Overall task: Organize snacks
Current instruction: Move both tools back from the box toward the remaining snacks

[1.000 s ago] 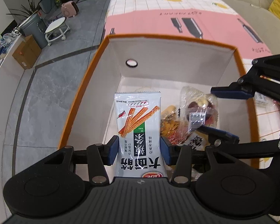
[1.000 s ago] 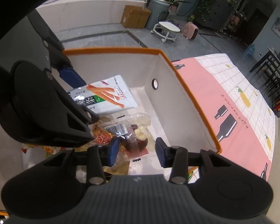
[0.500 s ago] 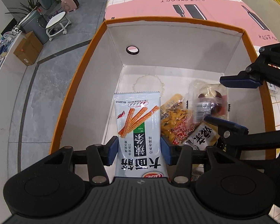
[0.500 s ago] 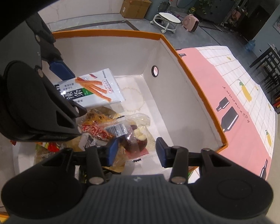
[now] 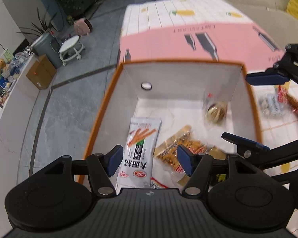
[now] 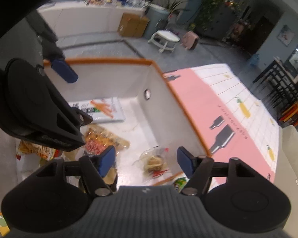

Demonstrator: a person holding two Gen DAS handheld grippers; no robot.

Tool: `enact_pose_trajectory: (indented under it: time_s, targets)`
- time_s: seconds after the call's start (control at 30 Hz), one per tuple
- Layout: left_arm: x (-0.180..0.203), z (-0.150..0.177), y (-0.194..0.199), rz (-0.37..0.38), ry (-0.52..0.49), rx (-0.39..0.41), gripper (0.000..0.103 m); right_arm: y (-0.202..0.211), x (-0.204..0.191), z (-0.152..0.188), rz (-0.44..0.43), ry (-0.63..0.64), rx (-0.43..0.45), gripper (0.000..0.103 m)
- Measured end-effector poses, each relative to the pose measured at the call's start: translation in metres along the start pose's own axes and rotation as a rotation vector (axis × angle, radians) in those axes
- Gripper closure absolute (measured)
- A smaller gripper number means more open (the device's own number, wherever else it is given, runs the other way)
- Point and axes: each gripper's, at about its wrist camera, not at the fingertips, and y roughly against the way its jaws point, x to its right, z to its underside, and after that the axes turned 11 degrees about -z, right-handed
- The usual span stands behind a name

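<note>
Both grippers hang wide and hold nothing above the box (image 5: 248, 91): left gripper (image 5: 149, 161) over the white packet (image 5: 142, 148) on the floor by the box's left wall, right gripper (image 6: 146, 163) over the clear pouch (image 6: 154, 161) near its far-right corner. More snacks (image 5: 282, 103) lie outside the box's right wall; lift clear of the rim before reaching for them.

Motion blur smears the clear pouch (image 5: 215, 109), so its round contents cannot be identified; perhaps a pastry. The left gripper (image 6: 64, 73) hides part of the white packet (image 6: 104, 110), and the packets (image 5: 284, 104) beside the box (image 5: 101, 117) are blurred and cut off by the frame edge.
</note>
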Motion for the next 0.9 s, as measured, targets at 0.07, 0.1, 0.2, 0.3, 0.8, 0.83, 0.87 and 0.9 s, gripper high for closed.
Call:
enact_pose_trajectory:
  time_s: [0.07, 0.1, 0.2, 0.3, 0.8, 0.83, 0.87, 0.9]
  targets:
    - [0.000, -0.002, 0.012, 0.005, 0.024, 0.032, 0.030, 0.014, 0.005, 0.002, 0.013, -0.031, 0.035, 0.035]
    - [-0.001, -0.004, 0.018, 0.007, 0.035, 0.050, 0.030, 0.022, 0.007, 0.004, 0.020, -0.050, 0.053, 0.034]
    - [0.002, -0.005, 0.038, 0.014, 0.063, 0.109, 0.030, 0.044, 0.014, 0.013, 0.044, -0.099, 0.105, 0.033]
    - [0.009, -0.005, 0.059, 0.022, 0.085, 0.168, 0.029, 0.067, 0.022, 0.026, 0.070, -0.152, 0.146, 0.033]
    - [0.070, 0.026, 0.111, 0.165, 0.189, 0.291, 0.027, 0.138, 0.031, 0.123, 0.171, -0.416, 0.226, 0.027]
    - [0.075, 0.028, 0.111, 0.181, 0.192, 0.287, 0.027, 0.140, 0.031, 0.132, 0.175, -0.435, 0.221, 0.026]
    - [0.081, 0.030, 0.110, 0.193, 0.191, 0.285, 0.027, 0.141, 0.032, 0.140, 0.179, -0.453, 0.218, 0.025]
    - [0.089, 0.033, 0.109, 0.198, 0.184, 0.285, 0.027, 0.143, 0.032, 0.150, 0.186, -0.475, 0.217, 0.025]
